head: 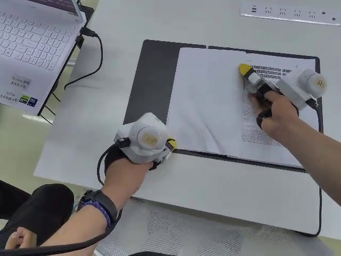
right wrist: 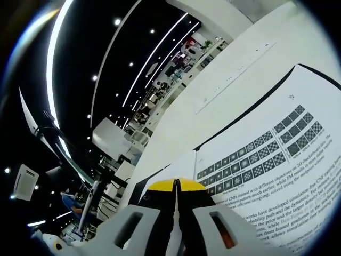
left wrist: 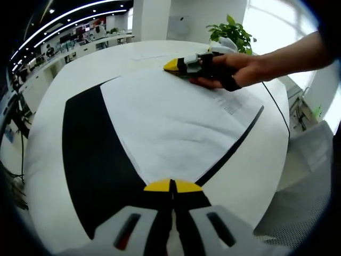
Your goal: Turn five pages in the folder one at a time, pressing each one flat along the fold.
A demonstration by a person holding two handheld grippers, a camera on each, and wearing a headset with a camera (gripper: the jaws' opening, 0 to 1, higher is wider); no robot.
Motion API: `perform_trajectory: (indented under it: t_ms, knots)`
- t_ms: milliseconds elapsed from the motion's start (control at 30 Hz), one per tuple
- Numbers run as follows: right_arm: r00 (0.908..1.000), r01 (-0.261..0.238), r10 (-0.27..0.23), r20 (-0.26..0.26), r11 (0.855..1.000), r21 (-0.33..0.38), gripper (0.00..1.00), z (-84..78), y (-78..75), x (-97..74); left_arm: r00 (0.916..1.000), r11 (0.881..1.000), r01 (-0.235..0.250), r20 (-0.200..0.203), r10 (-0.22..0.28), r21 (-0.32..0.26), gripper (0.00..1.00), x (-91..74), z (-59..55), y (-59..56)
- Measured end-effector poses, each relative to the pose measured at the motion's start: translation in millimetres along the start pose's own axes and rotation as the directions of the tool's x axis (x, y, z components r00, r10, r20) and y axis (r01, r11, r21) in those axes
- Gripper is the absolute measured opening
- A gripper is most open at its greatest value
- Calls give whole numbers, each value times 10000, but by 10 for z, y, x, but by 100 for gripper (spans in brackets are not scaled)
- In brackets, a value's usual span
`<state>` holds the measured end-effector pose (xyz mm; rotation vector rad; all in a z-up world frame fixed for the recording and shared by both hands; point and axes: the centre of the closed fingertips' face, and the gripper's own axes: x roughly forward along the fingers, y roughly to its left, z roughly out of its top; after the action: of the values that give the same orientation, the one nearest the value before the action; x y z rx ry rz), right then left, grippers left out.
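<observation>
A black folder lies open on the white table, with a blank turned page on the left and a printed page on the right. My left gripper is shut, its yellow tips at the folder's near edge by the bottom of the blank page. My right gripper is shut too, its yellow tip resting on the paper near the fold at the top. The right gripper view has the tips over the printed page with checkerboard figures. The right gripper lies far across the page in the left gripper view.
A white laptop sits at the far left with a black cable running off it. A white power strip lies at the table's back edge. Another cable runs down the right side past the folder.
</observation>
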<state>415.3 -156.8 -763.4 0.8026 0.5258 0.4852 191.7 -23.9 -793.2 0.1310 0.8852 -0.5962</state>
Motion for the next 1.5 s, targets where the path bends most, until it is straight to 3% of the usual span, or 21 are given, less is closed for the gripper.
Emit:
perform_trajectory:
  t_ms: [233, 300, 367, 633, 733, 800, 867, 1000, 1067, 1133, 1267, 1333, 1500]
  knots:
    - [9994, 236, -236, 270, 9997, 7, 0, 91, -7, 88, 10000, 10000, 23, 16, -23, -25, 0, 7, -4, 2]
    - [9987, 327, -332, 385, 9994, 134, 0, 152, -112, 172, 10000, 10000, 11, 57, -10, -80, 0, 7, -4, 2]
    - [9981, 399, -412, 463, 9988, 278, 0, 127, -135, 151, 9999, 10000, -2, 101, 3, -82, 0, 5, -6, 1]
    - [9969, 715, -715, 331, 9974, 31, 0, 240, -141, 345, 9999, 10000, -84, 118, 85, -48, 0, 12, -9, 3]
    - [9967, 691, -707, 397, 9968, 406, 0, 293, -207, 402, 9999, 10000, -55, 109, 56, -61, 0, 13, -9, 2]
    - [9973, 612, -621, 398, 9979, 230, 0, 287, -195, 398, 9999, 10000, -37, 121, 38, -91, 0, 15, -8, 7]
    - [9981, 525, -512, 341, 9979, -390, 0, 277, -177, 403, 9999, 9999, -37, 136, 39, -94, 0, 13, -6, 7]
    - [9976, 553, -540, 427, 9980, -310, 0, 271, -158, 382, 9998, 9999, -10, 177, 13, -138, 0, 13, -6, 8]
    - [9976, 583, -559, 402, 9964, -615, 0, 244, -123, 352, 9992, 9980, 92, 392, -68, -618, 0, 7, -5, 18]
    - [9984, 510, -486, 276, 9942, -951, 0, 203, -123, 327, 9991, 9982, 105, 422, -79, -598, 0, 7, -11, 25]
    - [9994, 325, -312, 134, 9924, -1191, 0, 113, -35, 185, 9992, 9988, 58, 405, -39, -491, 0, 8, -2, 9]
    - [9992, 381, -392, -23, 9817, -1867, 0, 51, 13, 117, 9992, 9986, 116, 399, -95, -525, 0, 8, -2, 11]
    - [9992, 384, -389, 11, 9830, -1796, 0, -22, 34, 23, 9993, 9984, 236, 293, -221, -509, 0, 8, 0, 14]
